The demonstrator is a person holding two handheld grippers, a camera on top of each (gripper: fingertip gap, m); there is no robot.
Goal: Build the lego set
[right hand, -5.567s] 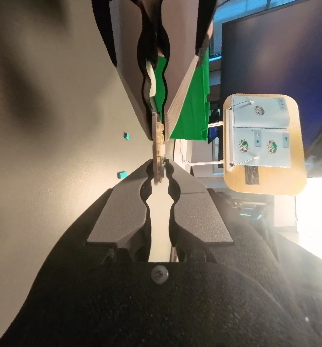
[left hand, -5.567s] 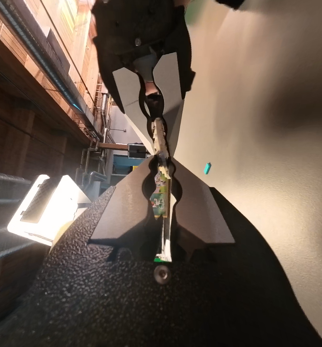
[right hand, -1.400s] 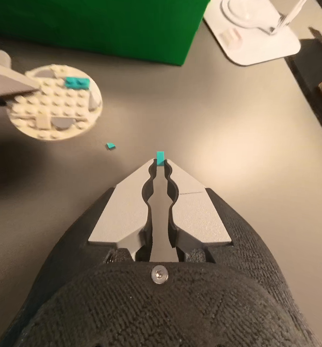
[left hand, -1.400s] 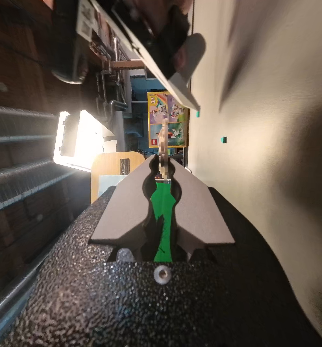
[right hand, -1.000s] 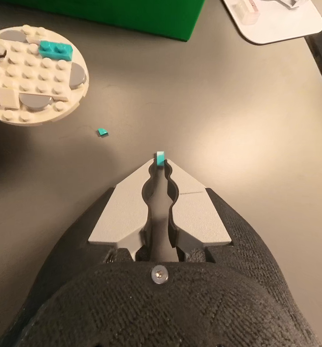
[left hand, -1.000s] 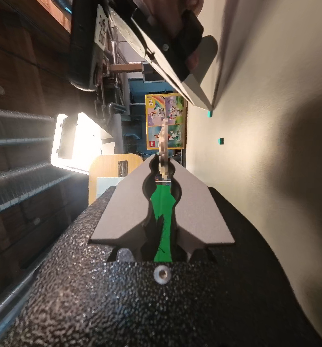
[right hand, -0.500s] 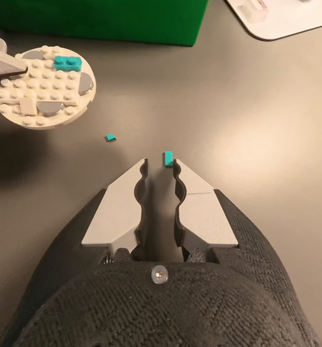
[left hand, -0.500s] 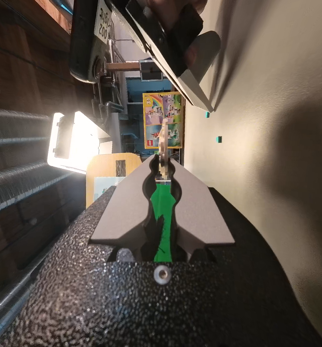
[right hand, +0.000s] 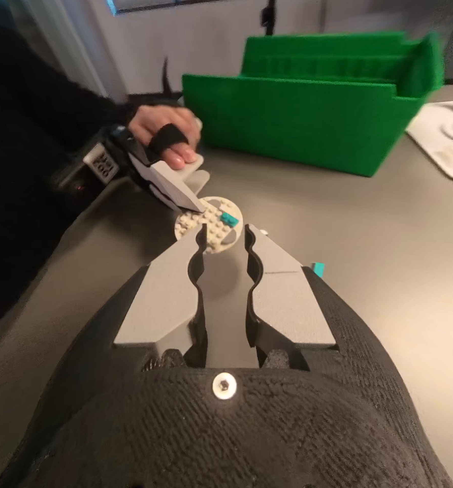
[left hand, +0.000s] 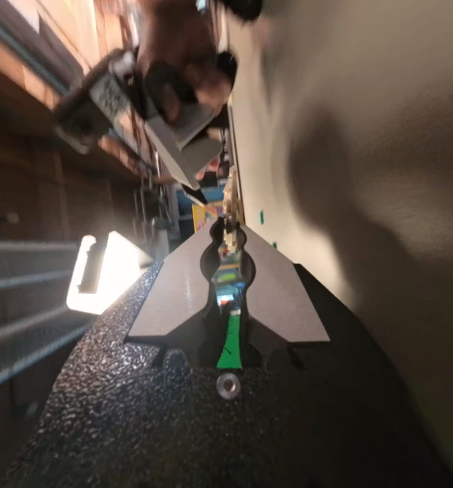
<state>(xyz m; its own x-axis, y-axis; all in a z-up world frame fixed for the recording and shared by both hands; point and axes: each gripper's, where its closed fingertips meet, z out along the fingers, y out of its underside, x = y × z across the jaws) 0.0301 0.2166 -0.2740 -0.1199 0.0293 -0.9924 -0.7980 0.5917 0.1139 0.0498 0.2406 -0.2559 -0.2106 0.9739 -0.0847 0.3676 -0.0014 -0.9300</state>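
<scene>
1. The left hand-held gripper (right hand: 193, 208) is clamped on the rim of a round cream studded lego plate (right hand: 215, 229), holding it just above the grey counter (right hand: 352, 211).
2. From the left wrist view the same plate (left hand: 230, 211) shows edge-on, pinched between the left hand-held gripper's (left hand: 230, 232) fingertips.
3. On the plate sit a teal two-stud brick (right hand: 229, 219), near the edge facing the green bin, and several flat grey half-round tiles (right hand: 229, 239).
4. The right hand-held gripper (right hand: 224, 229) is spread wide with nothing between its fingers; its tips hang just in front of the plate, on the side away from the green bin.
5. The green bin (right hand: 312, 118) stands on the counter beyond the plate. Its inside is split by ribbed dividers; what the compartments hold is hidden by the front wall.
6. A small teal lego piece (right hand: 317, 268) lies on the counter, to the right of the plate and nearer the camera, just beside the right finger.
7. A person's hand (right hand: 164, 132) in a dark sleeve grips the left hand-held gripper, left of the green bin.
8. A white tray (right hand: 444, 148) lies on the counter to the right of the bin, blurred.
</scene>
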